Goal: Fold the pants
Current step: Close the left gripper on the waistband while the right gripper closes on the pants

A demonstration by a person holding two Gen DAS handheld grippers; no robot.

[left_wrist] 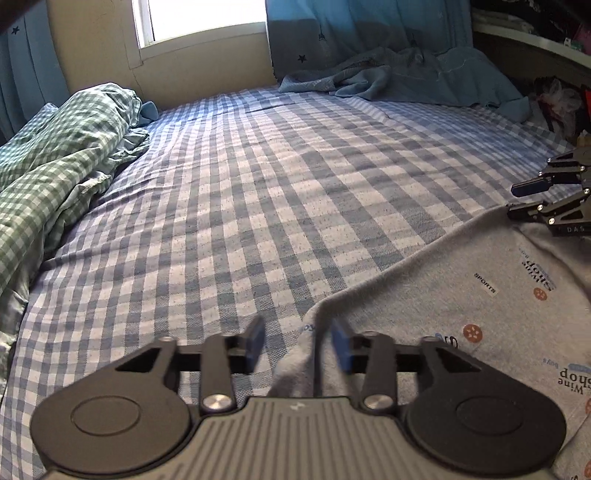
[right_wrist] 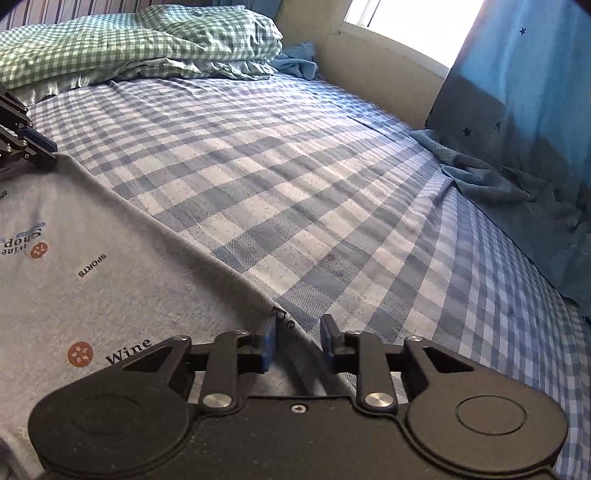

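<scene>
A bed fills the room under a bright window (left_wrist: pixel 199 18), its blue checked sheet (left_wrist: pixel 258 184) running bare toward the wall. At about ten o'clock in the left wrist view lies a bunched green gingham quilt (left_wrist: pixel 62 147), and a blue blanket (left_wrist: pixel 406 77) slumps under the star-print curtain (left_wrist: pixel 332 33) at one o'clock. The grey printed pants (left_wrist: pixel 461 295) lie near the front of the bed, at four to five o'clock in that view, one straight edge running between the two tools. The left gripper (left_wrist: pixel 297 345) sits at that edge's near corner with its blue pads apart, cloth rising between them but not pinched. The right gripper (right_wrist: pixel 298 341) is likewise spread at the other corner, a dark-lettered edge in its gap. I would judge the garment already doubled at least once, since the edge looks thick and neat, though how many folds remain I cannot tell. The right wrist view shows more of the flat grey panel with its "Wine" print, and the pillow end of the bed at eleven o'clock; the left wrist view alone shows cluttered shelves (left_wrist: pixel 535 33) at two o'clock.
</scene>
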